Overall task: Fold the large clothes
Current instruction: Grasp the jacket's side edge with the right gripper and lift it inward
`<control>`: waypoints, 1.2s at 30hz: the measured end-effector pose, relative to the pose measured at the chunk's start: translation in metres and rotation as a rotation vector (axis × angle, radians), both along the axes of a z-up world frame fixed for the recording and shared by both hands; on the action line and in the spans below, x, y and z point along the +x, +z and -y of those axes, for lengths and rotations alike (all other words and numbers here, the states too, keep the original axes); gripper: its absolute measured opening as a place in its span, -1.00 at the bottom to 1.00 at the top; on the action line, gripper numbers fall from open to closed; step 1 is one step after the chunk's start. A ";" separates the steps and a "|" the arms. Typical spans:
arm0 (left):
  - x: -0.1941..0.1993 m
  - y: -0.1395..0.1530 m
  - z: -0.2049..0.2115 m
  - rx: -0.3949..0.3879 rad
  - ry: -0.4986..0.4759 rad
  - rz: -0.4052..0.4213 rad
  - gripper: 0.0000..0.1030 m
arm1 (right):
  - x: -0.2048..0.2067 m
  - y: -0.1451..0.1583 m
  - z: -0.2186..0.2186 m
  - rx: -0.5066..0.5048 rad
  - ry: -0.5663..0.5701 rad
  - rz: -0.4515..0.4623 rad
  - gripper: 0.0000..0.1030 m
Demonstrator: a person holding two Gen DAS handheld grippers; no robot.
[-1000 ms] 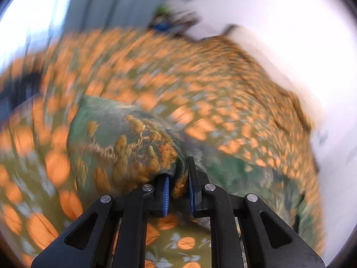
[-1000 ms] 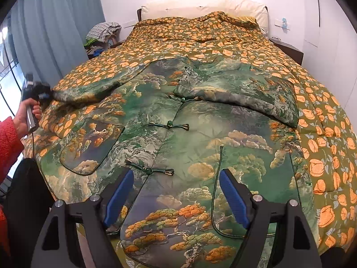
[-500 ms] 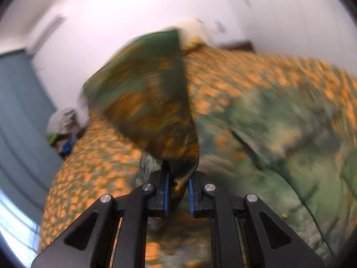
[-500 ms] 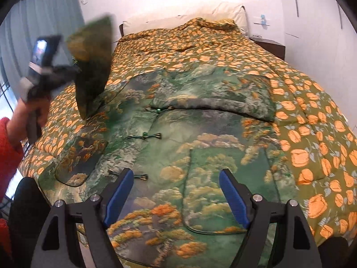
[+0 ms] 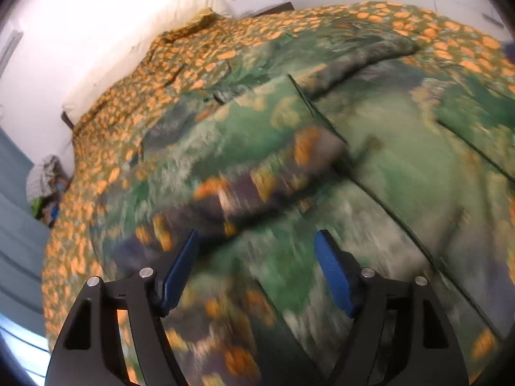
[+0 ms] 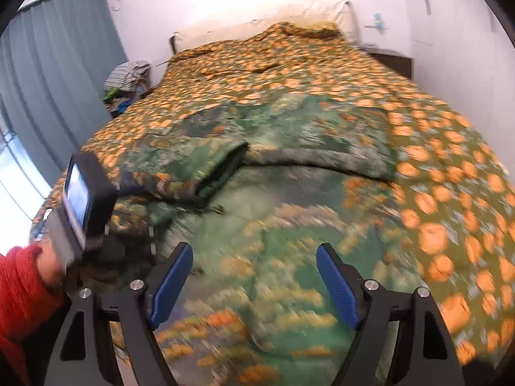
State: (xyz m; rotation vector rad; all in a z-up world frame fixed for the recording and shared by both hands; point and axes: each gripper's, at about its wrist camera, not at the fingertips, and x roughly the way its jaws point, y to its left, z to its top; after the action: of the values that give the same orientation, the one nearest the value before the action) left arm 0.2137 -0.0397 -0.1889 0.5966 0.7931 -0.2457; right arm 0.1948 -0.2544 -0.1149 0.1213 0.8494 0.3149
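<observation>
Motion-blurred green jacket [image 6: 289, 225] spread on orange-patterned bed [image 6: 450, 177], both sleeves folded inward, left gripper [image 5: 257, 257] and right gripper [image 6: 254, 267] jaws wide apart, empty, clothes pile [image 6: 127, 80] far left.

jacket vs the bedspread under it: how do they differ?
Print: the jacket shows a green landscape with trees; the bedspread repeats orange blobs on olive.
Pose: the jacket has both sleeves folded across its chest, with dark piped seams; the bedspread lies spread over the whole bed, rumpled by the pillows.
Extent: the bedspread shows past the jacket on each side.
Shared: green-and-orange colouring.
</observation>
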 end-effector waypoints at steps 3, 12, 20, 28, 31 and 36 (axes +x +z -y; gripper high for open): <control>-0.017 0.006 -0.015 -0.075 0.055 -0.029 0.48 | 0.041 -0.006 -0.013 0.113 0.042 -0.068 0.57; -0.041 0.033 -0.073 -0.274 0.252 -0.026 0.60 | 0.161 -0.069 -0.059 0.343 -0.054 -0.306 0.57; -0.037 0.024 -0.116 -0.364 0.386 -0.050 0.61 | 0.172 -0.063 -0.096 0.268 0.044 -0.276 -0.74; -0.030 0.035 -0.143 -0.486 0.458 -0.031 0.61 | 0.223 0.017 -0.108 0.061 0.139 -0.025 -0.75; -0.029 0.033 -0.144 -0.484 0.455 -0.036 0.61 | 0.249 0.007 -0.106 0.007 0.124 -0.032 -0.75; -0.028 0.029 -0.146 -0.475 0.449 -0.054 0.61 | 0.278 -0.037 -0.092 -0.039 0.086 -0.094 -0.75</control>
State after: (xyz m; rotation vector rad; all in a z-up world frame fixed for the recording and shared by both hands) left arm 0.1853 0.1059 -0.1596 -0.0412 0.8628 -0.0316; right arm 0.4729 -0.1620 -0.1519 0.0633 0.9554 0.3752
